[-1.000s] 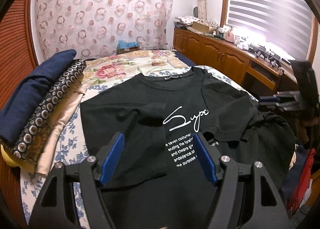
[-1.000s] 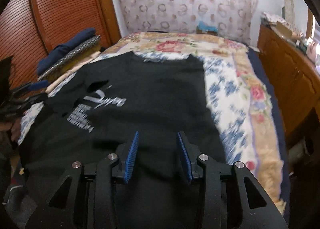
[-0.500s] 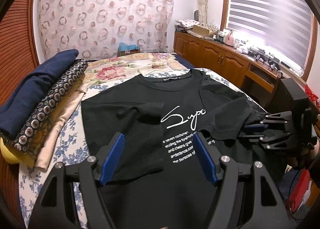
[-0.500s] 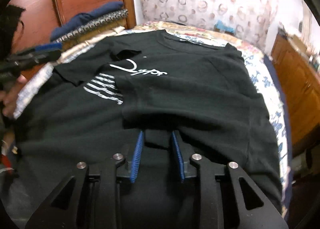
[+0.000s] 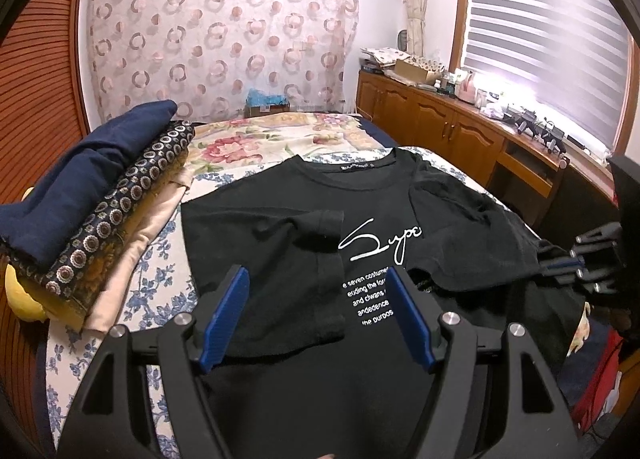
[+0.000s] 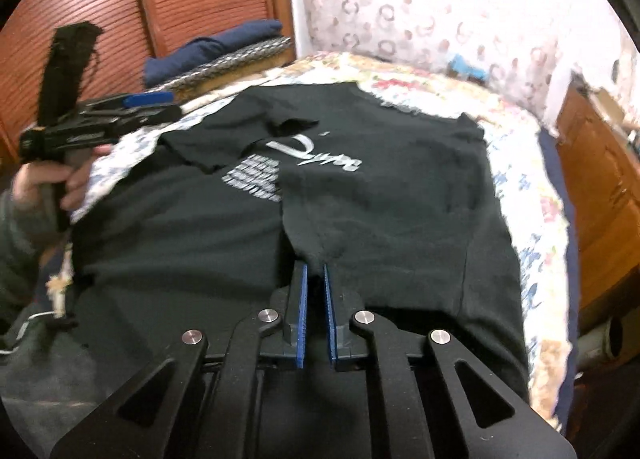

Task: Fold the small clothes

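On the bed, right tongs (image 6: 315,271) pinching soft black T-shirt (image 6: 384,195).

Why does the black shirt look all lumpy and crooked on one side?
The black T-shirt isn't flat. Its left side is folded in neatly, but the right side is bunched, because the right tongs have just closed, pinching a fold of cloth and dragging it over the white writing.

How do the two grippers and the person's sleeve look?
Both the left gripper and the right gripper have black angular frames, silver round bolts and flat blue ribbed pads. The sleeve at the left hand is dark grey-green.
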